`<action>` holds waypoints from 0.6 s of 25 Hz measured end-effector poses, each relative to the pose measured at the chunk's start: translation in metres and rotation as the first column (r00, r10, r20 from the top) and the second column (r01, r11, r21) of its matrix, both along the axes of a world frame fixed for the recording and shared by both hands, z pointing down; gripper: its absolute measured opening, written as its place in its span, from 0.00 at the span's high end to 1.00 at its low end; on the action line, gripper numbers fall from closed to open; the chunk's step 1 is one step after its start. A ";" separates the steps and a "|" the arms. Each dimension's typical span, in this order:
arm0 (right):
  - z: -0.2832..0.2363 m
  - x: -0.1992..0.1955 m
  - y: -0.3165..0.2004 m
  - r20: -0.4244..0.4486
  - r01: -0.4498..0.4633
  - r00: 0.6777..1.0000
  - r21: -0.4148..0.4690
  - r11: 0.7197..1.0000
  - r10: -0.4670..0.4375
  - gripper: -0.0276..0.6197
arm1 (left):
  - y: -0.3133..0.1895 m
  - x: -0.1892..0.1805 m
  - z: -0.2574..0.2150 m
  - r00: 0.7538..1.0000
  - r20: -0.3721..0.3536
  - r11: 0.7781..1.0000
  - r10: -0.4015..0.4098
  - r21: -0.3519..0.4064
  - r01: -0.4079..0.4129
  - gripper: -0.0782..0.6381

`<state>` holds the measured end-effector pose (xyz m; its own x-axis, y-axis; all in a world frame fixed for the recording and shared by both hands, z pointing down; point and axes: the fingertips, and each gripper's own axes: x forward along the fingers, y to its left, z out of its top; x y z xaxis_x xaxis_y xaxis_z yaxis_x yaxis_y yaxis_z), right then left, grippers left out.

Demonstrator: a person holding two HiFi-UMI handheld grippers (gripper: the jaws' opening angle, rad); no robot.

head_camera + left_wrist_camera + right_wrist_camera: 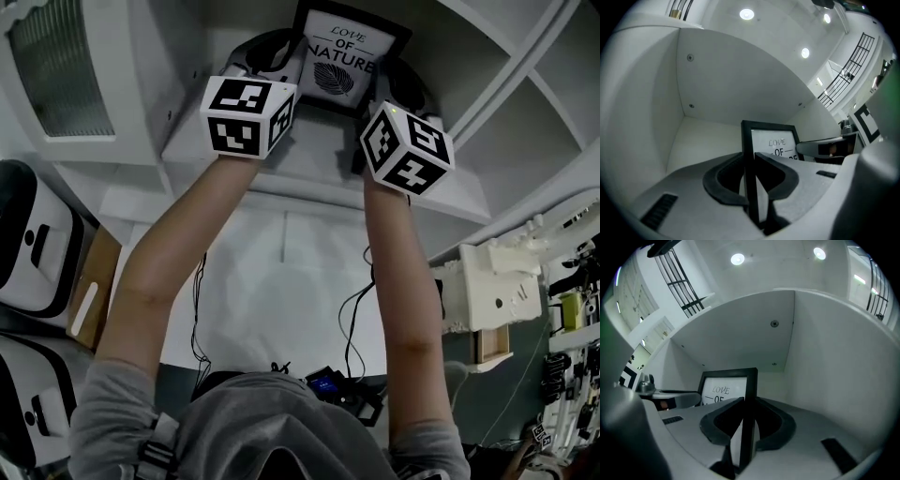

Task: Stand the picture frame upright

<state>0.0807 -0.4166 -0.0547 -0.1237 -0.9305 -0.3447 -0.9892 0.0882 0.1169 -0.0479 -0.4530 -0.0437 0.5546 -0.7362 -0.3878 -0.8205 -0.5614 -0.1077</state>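
Note:
The picture frame (342, 56) is black with a white print that reads "LOVE OF NATURE" over a leaf. It stands inside a white shelf compartment (309, 178), held between both grippers. My left gripper (279, 58) is shut on the frame's left edge. In the left gripper view that edge (749, 140) runs upright between the jaws of the left gripper (749, 158). My right gripper (396, 82) is shut on the right edge. In the right gripper view the frame (724, 390) rises from between the pads of the right gripper (748, 401). The frame's lower part is hidden by the jaws.
The compartment's white back wall (740, 84) and side wall (834, 352) close in around the frame. Below the shelf are white cases (33, 244) and a cardboard box (89, 300) at the left, a white machine (487, 286) at the right, and hanging cables (352, 319).

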 end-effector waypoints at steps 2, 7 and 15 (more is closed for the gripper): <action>0.004 0.002 -0.012 -0.006 -0.014 1.000 -0.028 1.000 0.014 0.82 | -0.013 0.002 0.003 1.000 0.010 0.999 0.003 -0.032 -0.003 0.79; 0.020 0.009 -0.043 0.006 -0.041 0.999 -0.109 0.993 0.042 0.82 | -0.044 0.011 0.018 0.999 0.047 0.992 0.016 -0.123 -0.010 0.79; 0.034 0.021 -0.080 0.026 -0.081 0.996 -0.166 0.983 0.087 0.82 | -0.075 0.024 0.031 0.998 0.066 0.981 0.026 -0.195 -0.013 0.79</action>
<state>0.1016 -0.4963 -0.0211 -0.0341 -0.9814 -0.1887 -0.9970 0.0202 0.0753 -0.0241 -0.5278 -0.0131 0.5895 -0.7827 -0.1996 -0.8039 -0.5927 -0.0499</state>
